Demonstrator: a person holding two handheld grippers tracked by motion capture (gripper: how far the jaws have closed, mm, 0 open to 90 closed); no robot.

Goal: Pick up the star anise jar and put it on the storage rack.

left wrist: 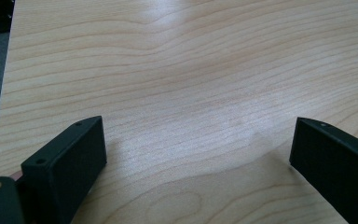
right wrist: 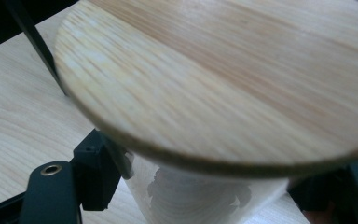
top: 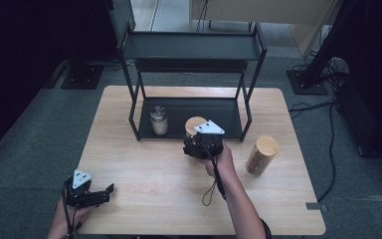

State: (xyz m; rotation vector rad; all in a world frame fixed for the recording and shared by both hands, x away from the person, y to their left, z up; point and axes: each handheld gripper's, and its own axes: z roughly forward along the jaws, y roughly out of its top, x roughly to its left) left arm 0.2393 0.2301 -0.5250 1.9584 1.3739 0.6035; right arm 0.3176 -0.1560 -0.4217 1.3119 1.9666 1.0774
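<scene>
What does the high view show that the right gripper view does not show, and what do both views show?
Only the high view: the black rack, a metal-lidded jar on its lower shelf, a second wood-lidded jar standing on the table at the right, and the left gripper, open, near the table's front left corner.

Only the right gripper view: the glass wall of the held jar, pressed between the black jaws.

Both: the wooden table, the held jar's wooden lid, and the right gripper.
</scene>
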